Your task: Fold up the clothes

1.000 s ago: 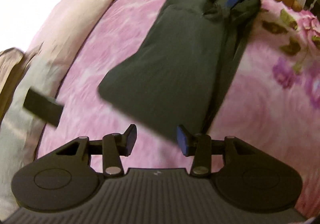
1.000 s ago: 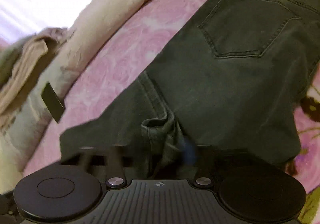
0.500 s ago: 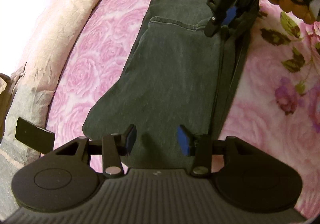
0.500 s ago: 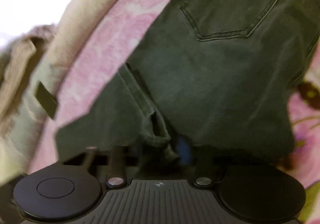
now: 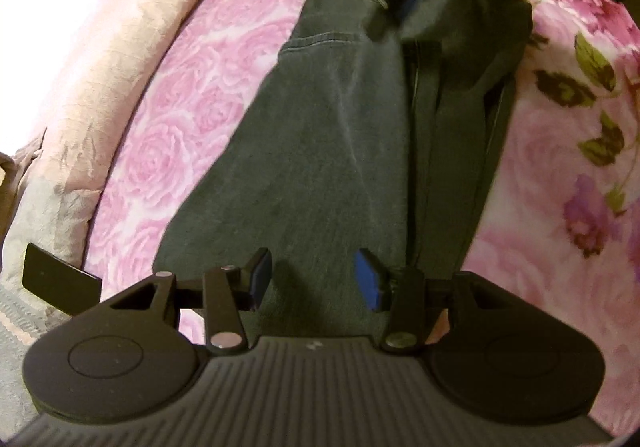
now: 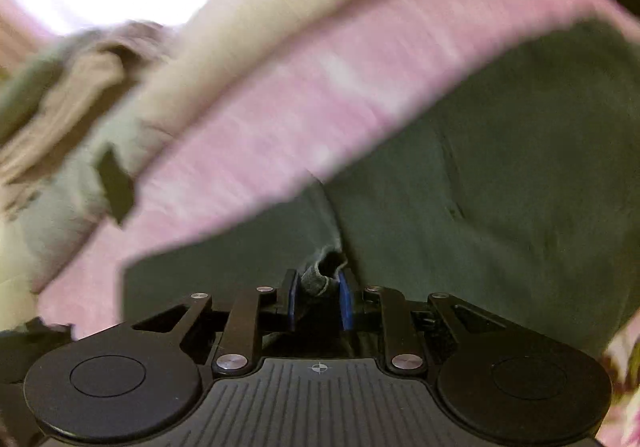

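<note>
While your left hand-held gripper (image 5: 310, 279) hangs wide open with nothing between its blue pads, the dark jeans (image 5: 340, 135) lie on the rose-printed bed cover (image 5: 192, 99), stretched lengthwise straight ahead of it. Their long axis runs from the leg end just under those open fingers away toward the pocketed seat at the far end — so the garment lies along your left gripper's line of sight, not across it. A second layer of the jeans sits along the right side, one leg over or beside the other; which, you cannot quite tell.

Your right hand-held gripper (image 6: 318, 301) is narrowed down on a bunched fold of the jeans (image 6: 480, 207), a grey nub of denim pinched between its pads. That view is smeared by motion, so how high the cloth is lifted cannot be judged. In the left view this gripper shows only as a blur with a blue pad near the seat.

By my judgement the left gripper is nearer the leg end and the right has the seat end. Any fold bringing the two ends together turns on that axis — leg end near you, seat end far.
</note>
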The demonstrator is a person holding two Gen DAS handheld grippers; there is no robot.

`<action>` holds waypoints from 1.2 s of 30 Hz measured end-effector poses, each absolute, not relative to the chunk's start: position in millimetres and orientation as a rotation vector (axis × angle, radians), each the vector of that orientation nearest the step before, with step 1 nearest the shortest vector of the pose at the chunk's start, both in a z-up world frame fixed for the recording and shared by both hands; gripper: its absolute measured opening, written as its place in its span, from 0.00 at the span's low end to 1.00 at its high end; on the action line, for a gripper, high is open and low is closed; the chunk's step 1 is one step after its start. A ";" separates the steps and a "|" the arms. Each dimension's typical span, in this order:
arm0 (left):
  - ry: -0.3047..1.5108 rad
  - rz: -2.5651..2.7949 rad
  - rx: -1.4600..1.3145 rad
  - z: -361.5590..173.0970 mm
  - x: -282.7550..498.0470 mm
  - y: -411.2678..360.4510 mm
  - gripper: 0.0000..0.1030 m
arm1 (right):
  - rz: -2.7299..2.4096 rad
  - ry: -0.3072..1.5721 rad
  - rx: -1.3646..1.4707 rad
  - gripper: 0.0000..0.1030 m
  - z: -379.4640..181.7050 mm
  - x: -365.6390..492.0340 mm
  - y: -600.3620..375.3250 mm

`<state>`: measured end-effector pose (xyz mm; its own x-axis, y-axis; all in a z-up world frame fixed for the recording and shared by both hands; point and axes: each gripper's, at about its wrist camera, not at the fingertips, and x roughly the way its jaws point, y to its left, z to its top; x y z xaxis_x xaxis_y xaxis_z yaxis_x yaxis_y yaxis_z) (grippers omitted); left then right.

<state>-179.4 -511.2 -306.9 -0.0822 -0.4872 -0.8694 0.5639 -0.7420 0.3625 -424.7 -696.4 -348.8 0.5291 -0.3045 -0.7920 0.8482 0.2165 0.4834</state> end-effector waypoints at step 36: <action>0.127 -1.897 1.507 -323.7 -164.5 -514.0 0.45 | -0.951 0.559 1.274 0.19 -366.7 -427.4 -674.8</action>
